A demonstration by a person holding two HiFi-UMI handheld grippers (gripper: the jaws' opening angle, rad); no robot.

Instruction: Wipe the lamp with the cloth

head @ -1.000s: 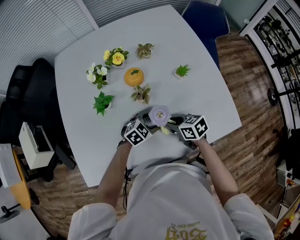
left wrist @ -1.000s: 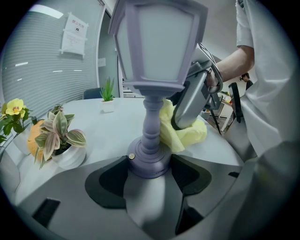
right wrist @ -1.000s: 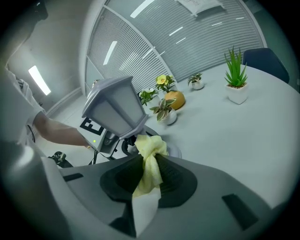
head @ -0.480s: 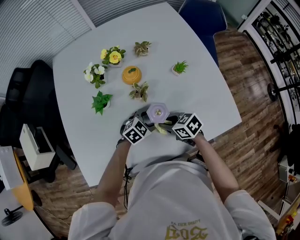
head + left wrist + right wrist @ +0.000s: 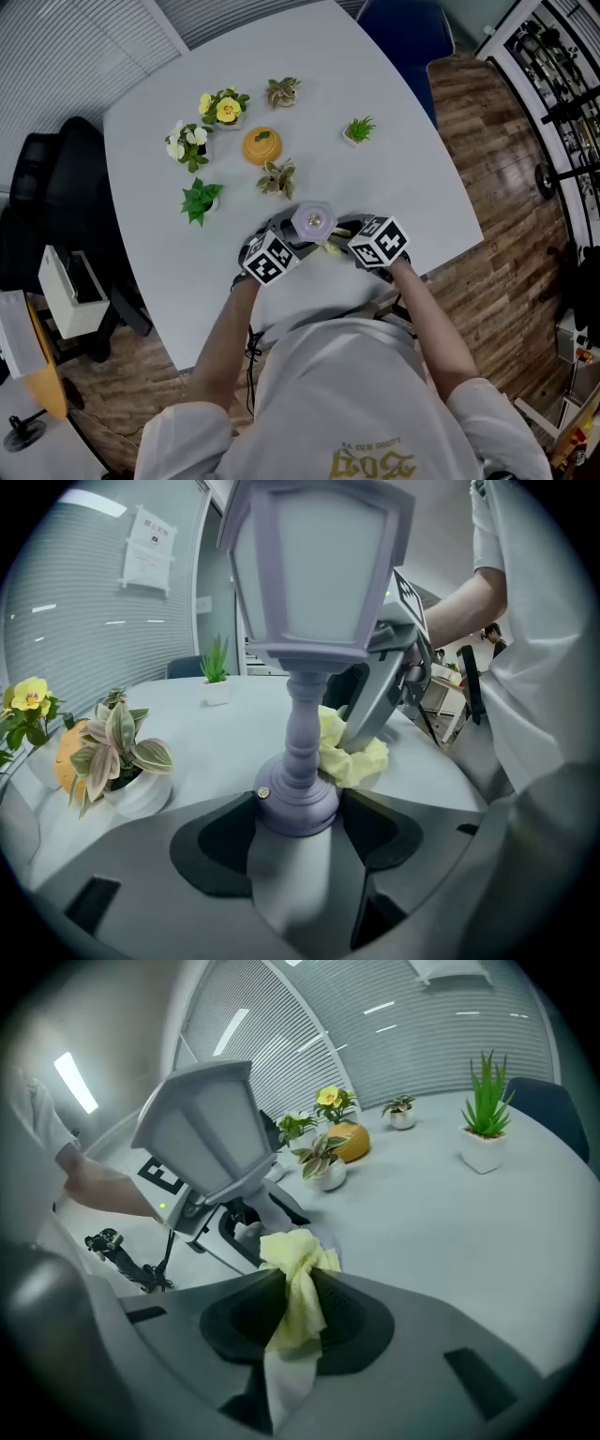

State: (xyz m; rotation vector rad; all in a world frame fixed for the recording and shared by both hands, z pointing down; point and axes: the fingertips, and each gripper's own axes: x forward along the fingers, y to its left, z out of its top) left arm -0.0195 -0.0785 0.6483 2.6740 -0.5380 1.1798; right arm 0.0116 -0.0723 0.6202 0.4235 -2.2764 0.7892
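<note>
Left claw point(image 5: 298, 810) tight around base of lamp point(image 5: 314, 574), right claw point(image 5: 298, 1283) tight on cloth point(image 5: 294, 1249) beside it

1. The lilac lamp point(image 5: 313, 222) stands near the front edge of the white surface point(image 5: 412, 159).
2. The left claw point(image 5: 289, 242) and right claw point(image 5: 352, 246) flank it closely.
3. A yellow cloth point(image 5: 330, 247) shows between the lamp and the right claw.
4. Small potted plants point(image 5: 277, 178) stand beyond.

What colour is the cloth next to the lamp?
Pale yellow. The cloth shows best in the right gripper view.
</note>
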